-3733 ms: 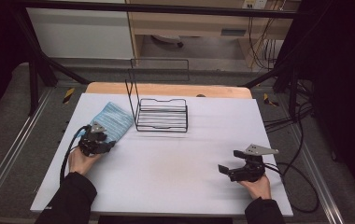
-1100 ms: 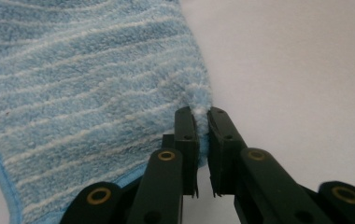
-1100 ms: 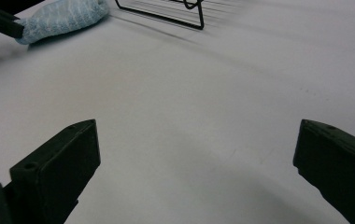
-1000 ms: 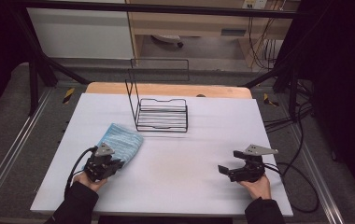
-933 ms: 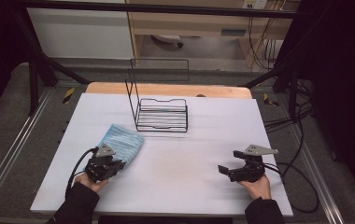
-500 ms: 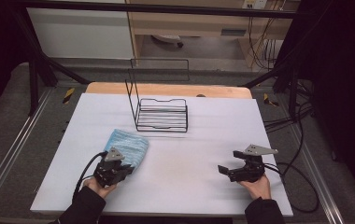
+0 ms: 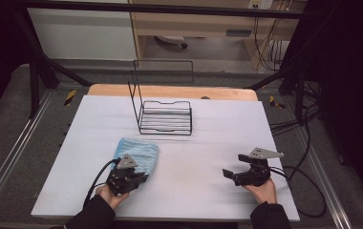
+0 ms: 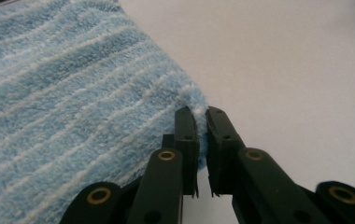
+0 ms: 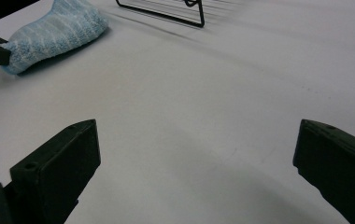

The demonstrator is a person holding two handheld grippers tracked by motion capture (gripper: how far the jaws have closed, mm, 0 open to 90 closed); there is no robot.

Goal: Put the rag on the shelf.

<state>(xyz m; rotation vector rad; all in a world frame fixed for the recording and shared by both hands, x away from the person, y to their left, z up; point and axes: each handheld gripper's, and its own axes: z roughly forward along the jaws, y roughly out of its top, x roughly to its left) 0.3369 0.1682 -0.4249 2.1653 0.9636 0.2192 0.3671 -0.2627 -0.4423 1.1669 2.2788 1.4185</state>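
Two claws on the white counter [image 7: 208, 124]. Left claw [image 7: 139, 177] is clamped on the near corner of the folded blue striped terry towel [image 7: 139, 153]; in the left gripper view the pile sits pinched between the pads [image 8: 187, 135]. Towel lies flat at about 7 o'clock from counter centre, long axis running 6-to-12, far end toward the black wire rack [image 7: 166, 117], apart from it. Right claw [image 7: 227, 173] rests at about 4 o'clock, jaws spread wide, nothing between them. No labels or writing legible on towel or rack.
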